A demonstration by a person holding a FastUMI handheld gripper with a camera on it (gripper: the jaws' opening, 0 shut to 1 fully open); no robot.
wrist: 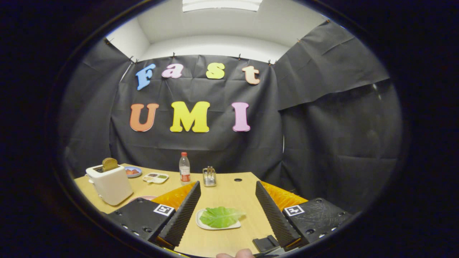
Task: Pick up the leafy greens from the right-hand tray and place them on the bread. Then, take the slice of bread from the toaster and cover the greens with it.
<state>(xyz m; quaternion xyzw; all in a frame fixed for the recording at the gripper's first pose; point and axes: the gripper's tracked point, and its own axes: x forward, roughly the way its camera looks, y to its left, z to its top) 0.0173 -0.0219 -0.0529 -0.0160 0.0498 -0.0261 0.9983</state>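
Observation:
A green leaf (220, 216) lies on a small white tray (203, 225) on the wooden table, between my two fingers and a little short of their tips. My gripper (228, 188) is open, wide apart, and holds nothing. To the left, beyond the left finger, stands a white toaster (110, 183) with a brown slice of bread (109, 163) sticking up from its slot. The rim of a pink plate (145, 197) peeks out behind the left finger, next to the toaster; what lies on it is hidden.
At the back of the table (229, 195) are a blue dish (133, 172) with food, a divided white tray (155, 177), a plastic bottle (184, 168) and a small metal rack (209, 176). A black block (265, 243) and a person's fingertip (235, 254) are at the near edge.

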